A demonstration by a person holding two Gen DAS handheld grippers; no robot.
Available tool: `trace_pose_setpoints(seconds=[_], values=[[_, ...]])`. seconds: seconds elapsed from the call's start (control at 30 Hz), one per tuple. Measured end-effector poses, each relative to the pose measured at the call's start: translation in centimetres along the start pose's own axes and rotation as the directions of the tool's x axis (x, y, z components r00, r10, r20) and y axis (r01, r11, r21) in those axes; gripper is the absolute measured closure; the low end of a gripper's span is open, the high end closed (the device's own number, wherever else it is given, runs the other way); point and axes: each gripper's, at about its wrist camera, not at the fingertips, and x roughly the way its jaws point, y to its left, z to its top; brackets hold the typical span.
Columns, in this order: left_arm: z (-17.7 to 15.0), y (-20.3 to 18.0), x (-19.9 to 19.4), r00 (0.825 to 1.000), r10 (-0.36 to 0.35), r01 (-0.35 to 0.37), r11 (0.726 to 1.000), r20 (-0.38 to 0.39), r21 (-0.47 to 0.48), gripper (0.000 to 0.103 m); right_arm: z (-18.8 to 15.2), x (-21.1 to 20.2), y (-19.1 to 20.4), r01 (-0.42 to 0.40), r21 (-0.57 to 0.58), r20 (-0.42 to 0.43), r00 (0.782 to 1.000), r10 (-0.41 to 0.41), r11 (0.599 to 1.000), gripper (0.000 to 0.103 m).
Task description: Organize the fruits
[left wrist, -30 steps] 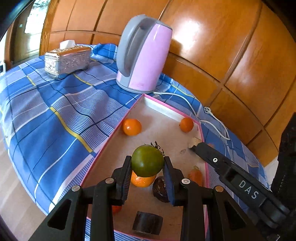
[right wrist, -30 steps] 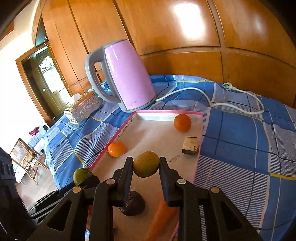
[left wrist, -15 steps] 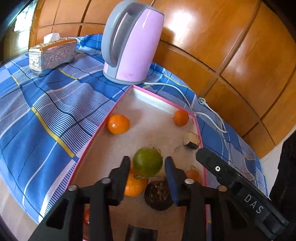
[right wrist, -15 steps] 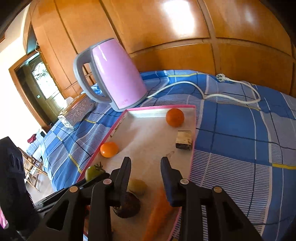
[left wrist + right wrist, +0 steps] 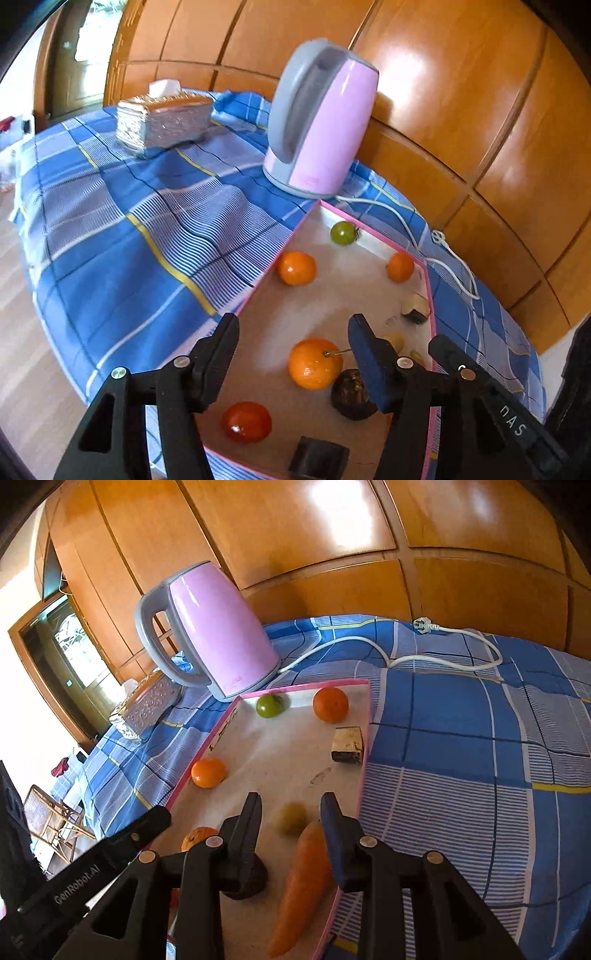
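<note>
Currently, tray (image 5: 373,250): pink rim, long axis runs near to far, kettle (image 5: 320,122) just past far edge.
Left gripper (image 5: 291,345): jaws opening, nothing between pads; stemmed orange (image 5: 314,363) lies just below and ahead on tray floor.
Right gripper (image 5: 291,818): fairly narrow gap, empty; yellow-green fruit (image 5: 291,818) on tray beneath, carrot (image 5: 301,884) lengthwise by right finger.
Green tomato (image 5: 343,232): far tray corner, well apart.
Room: tray middle bare; near end crowded.
</note>
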Motion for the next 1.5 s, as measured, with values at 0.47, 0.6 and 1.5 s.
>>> trace_pose_setpoints(seconds=[0.47, 0.6, 1.5], values=[[-1.0, -0.2, -2.8, 0.994, 0.090, -0.095, 0.992, 0.060, 0.085, 0.040, -1.3, -1.9, 1.9, 0.016, -0.055, 0.017, 1.000, -0.016, 0.998, 0.070], [-1.5, -0.4, -3.8, 0.990, 0.113, -0.122, 0.987, 0.086, 0.107, 0.040, -2.0, -2.7, 2.1, 0.061, -0.075, 0.030, 0.998, -0.059, 0.995, 0.067], [-4.9, -0.9, -10.6, 0.970, 0.135, -0.177, 0.962, 0.202, 0.207, 0.014, -6.0, -7.8, 3.5, 0.199, -0.146, 0.102, 0.977, -0.185, 0.969, 0.051]])
